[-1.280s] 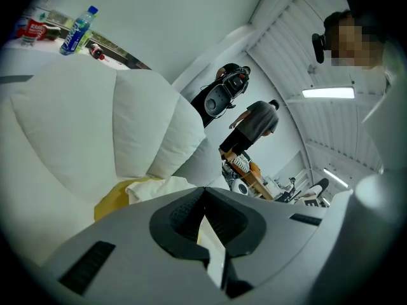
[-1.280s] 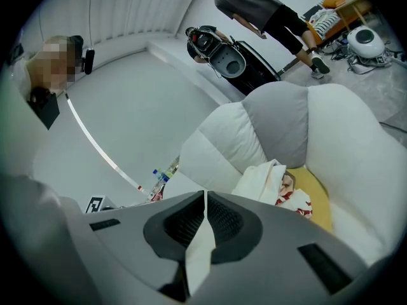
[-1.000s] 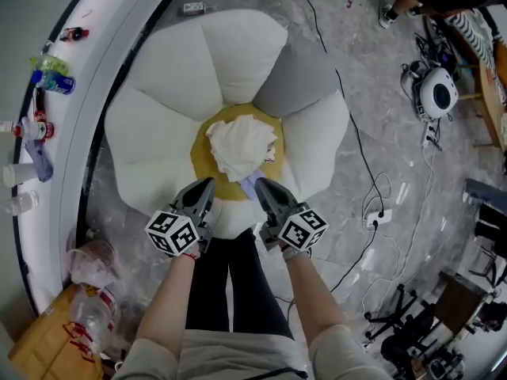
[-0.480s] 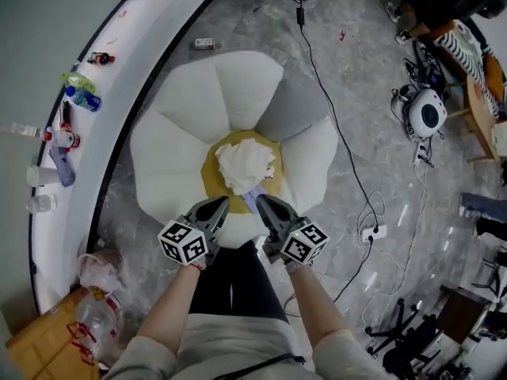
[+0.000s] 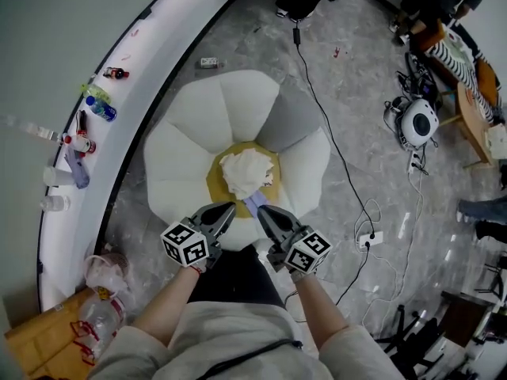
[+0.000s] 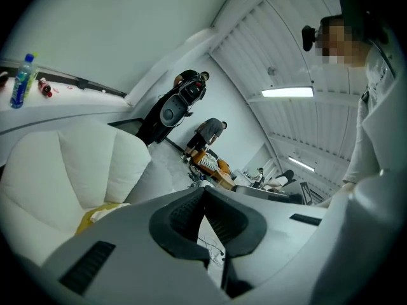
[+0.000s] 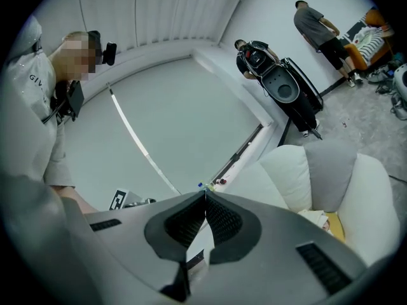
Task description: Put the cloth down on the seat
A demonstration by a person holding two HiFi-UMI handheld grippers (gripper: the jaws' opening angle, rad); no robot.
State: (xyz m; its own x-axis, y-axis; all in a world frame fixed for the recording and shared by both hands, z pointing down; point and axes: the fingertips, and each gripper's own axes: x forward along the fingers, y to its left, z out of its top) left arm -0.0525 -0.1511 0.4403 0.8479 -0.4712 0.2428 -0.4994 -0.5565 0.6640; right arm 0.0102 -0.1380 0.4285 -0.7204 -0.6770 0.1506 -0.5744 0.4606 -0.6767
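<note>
The white cloth (image 5: 247, 172) lies crumpled on the yellow centre (image 5: 218, 187) of a flower-shaped seat (image 5: 190, 165) with white petals and one grey one. A pale lavender strip (image 5: 253, 203) runs from the cloth toward me. Both grippers hang above the seat's near edge, apart from the cloth. My left gripper (image 5: 230, 206) and right gripper (image 5: 261, 209) have their tips together with nothing seen between them. The left gripper view shows shut jaws (image 6: 205, 189) and a bit of cloth (image 6: 102, 213). In the right gripper view the jaws (image 7: 205, 194) are shut too, with the cloth (image 7: 316, 218) low at the right.
A curved white ledge (image 5: 119, 149) with bottles (image 5: 99, 105) runs along the left. Plastic bags and cardboard (image 5: 91, 311) sit at the lower left. A black cable (image 5: 333, 133), a power strip (image 5: 369, 240) and a white round device (image 5: 417, 121) lie on the floor to the right. A black scooter (image 7: 283, 88) stands behind the seat.
Both grippers have risen and come back from the cloth, and the seat looks smaller in the head view. The cloth stays on the yellow centre.
</note>
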